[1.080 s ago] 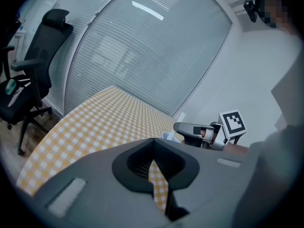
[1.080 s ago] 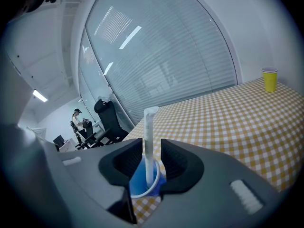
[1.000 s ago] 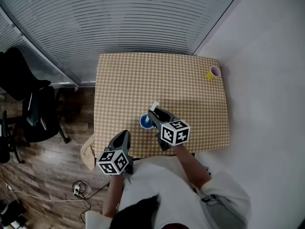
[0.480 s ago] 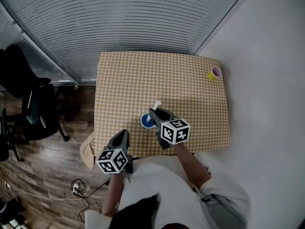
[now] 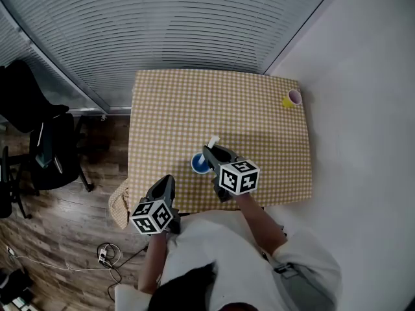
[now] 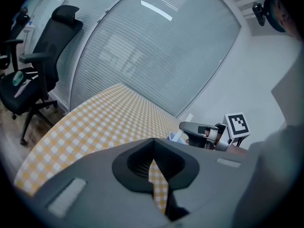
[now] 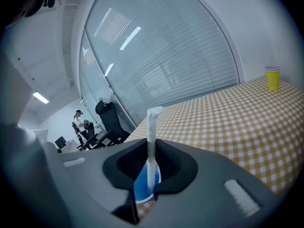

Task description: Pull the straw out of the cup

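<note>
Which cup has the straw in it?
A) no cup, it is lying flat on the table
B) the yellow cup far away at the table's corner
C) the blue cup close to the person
C: the white straw stands upright in the blue cup, while the yellow cup at the far corner holds no straw.
</note>
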